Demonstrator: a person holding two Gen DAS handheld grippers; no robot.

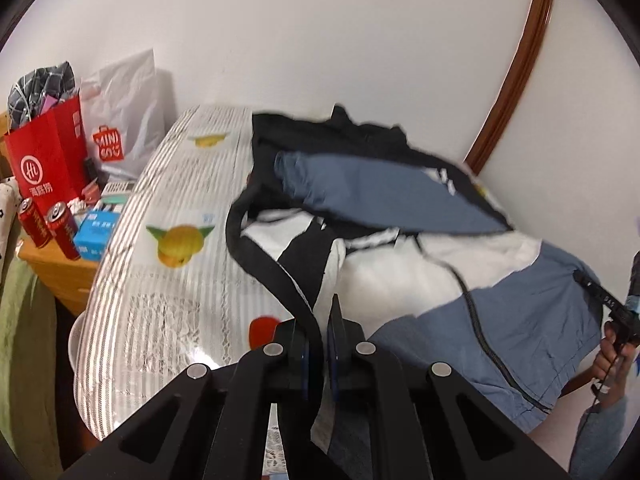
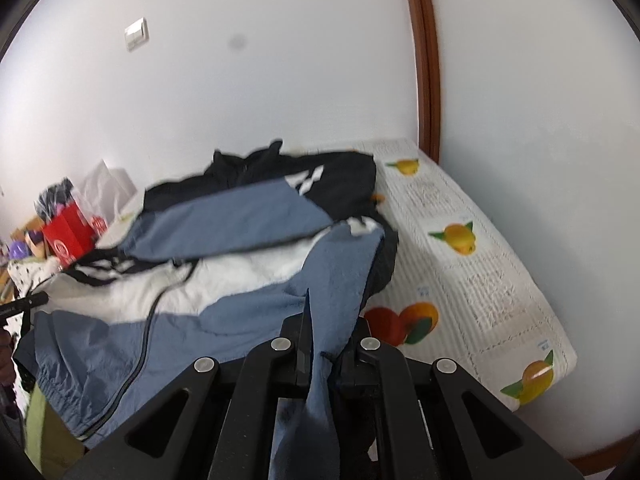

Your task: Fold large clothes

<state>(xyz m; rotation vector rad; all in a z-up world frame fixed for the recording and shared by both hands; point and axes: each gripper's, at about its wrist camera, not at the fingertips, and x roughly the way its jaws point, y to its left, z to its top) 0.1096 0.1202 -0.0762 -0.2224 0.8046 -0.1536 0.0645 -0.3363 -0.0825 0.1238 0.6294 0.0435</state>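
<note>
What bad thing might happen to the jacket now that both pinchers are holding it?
The left gripper pinches only a thin black edge of the jacket, so that strip might slip out during the fold. The right gripper holds a bunched blue flap, which may leave the fold crooked or wrinkled. The jacket's zipper hangs open, so the front panels might slide apart.

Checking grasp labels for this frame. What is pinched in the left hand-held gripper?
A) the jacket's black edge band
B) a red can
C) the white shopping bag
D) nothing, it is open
A: in the left wrist view the left hand-held gripper is shut on the black edge band of the blue, white and black jacket, which runs down between its fingers.
</note>
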